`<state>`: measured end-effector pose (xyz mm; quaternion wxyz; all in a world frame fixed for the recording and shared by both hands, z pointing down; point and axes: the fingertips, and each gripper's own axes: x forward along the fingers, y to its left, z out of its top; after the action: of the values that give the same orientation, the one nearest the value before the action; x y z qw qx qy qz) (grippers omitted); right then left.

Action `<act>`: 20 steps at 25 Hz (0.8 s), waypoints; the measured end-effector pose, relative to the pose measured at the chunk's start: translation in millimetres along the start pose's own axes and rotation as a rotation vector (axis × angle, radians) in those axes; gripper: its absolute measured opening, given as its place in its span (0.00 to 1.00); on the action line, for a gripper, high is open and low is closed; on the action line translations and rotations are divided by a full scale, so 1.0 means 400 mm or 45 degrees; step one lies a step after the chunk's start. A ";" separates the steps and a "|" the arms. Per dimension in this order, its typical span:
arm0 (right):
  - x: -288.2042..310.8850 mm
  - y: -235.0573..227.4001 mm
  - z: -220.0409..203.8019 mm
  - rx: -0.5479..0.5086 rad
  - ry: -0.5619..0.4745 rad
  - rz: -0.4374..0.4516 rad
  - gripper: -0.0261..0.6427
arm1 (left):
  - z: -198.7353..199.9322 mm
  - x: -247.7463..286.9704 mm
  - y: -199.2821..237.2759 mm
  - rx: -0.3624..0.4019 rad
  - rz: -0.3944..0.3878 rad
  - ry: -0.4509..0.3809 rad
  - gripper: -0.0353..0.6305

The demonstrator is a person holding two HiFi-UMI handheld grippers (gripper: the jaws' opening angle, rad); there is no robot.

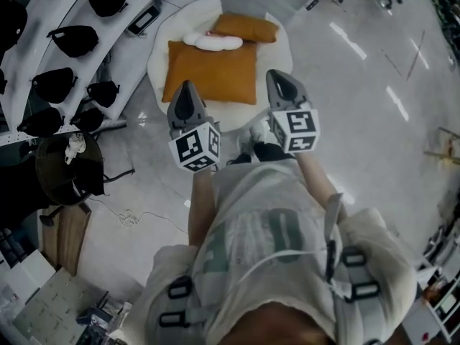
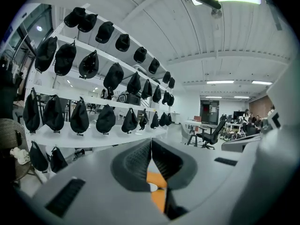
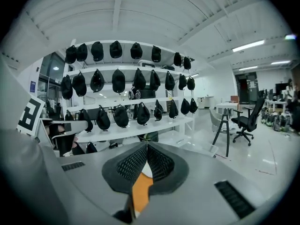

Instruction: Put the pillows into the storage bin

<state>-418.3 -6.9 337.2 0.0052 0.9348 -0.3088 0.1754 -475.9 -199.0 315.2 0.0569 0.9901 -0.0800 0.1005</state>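
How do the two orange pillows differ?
Size: the large orange pillow is much bigger than the small orange pillow.
Shape: the large one is near square, the small one an elongated rectangle.
Place: the large one lies nearer the person, the small one behind it. A white plush item overlaps the large one's far edge.
Shared: both are orange and lie flat on the white round pad.

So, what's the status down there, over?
Left claw shut, empty. Right claw shut, empty. Orange pillows ahead on white round pad, untouched. Nothing between.
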 end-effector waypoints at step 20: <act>0.123 -0.100 -0.038 0.215 0.044 -0.078 0.43 | 0.017 0.182 0.085 -0.010 -0.097 0.049 0.38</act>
<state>-363.4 -1.2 371.5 -0.0630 0.9378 -0.2638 0.2168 -409.8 -243.8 326.9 0.0659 0.9901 -0.0417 0.1171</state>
